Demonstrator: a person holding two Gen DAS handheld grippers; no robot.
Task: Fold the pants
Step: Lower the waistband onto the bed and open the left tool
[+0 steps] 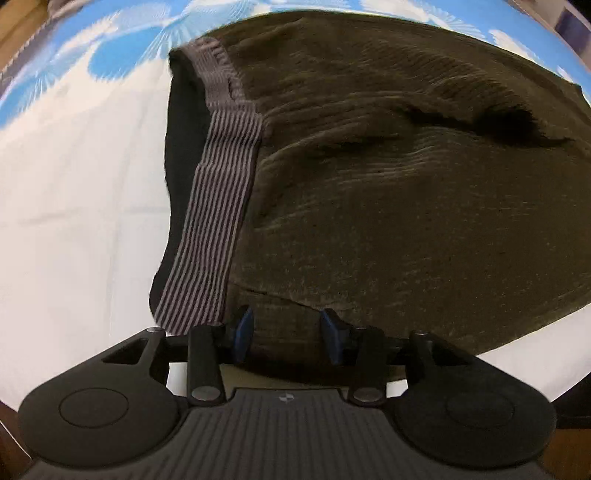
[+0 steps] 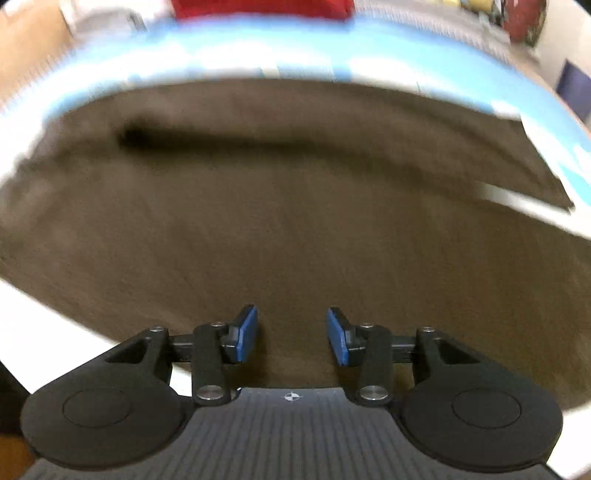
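At the near edge of the left wrist view, the left claw (image 1: 286, 334) pointed steeply down over the near hem of the pants (image 1: 406, 192). Its jaws stood parted, and no fabric was pinched between the blue pads (image 1: 243, 332); the claw was released. In the right wrist view, the right claw (image 2: 291, 334) was likewise released, with its pads apart above the brown cloth of the pants (image 2: 288, 221) and nothing gripped. That view was blurred, so fine detail of the cloth could not be read.

The pants lay flat on a bed sheet (image 1: 81, 206), white in the near part and printed blue and white farther off. The grey striped waistband (image 1: 218, 221) ran from near to far along the left side of the garment, just left of the left claw. A dark lining showed beside it on the left. A shadowed crease (image 1: 498, 118) crossed the cloth toward the far right.

Judged from this layout, the step in hand was to take hold of the near edge for a fold. To do it well, each claw needed to close on all layers of the near edge, the left one just beside the waistband. Both claws then needed to lift together and travel level toward the far edge, so that the edges met squarely. The far crease likely needed smoothing afterward. A red object (image 2: 258, 9) lay beyond the sheet, clear of the work.
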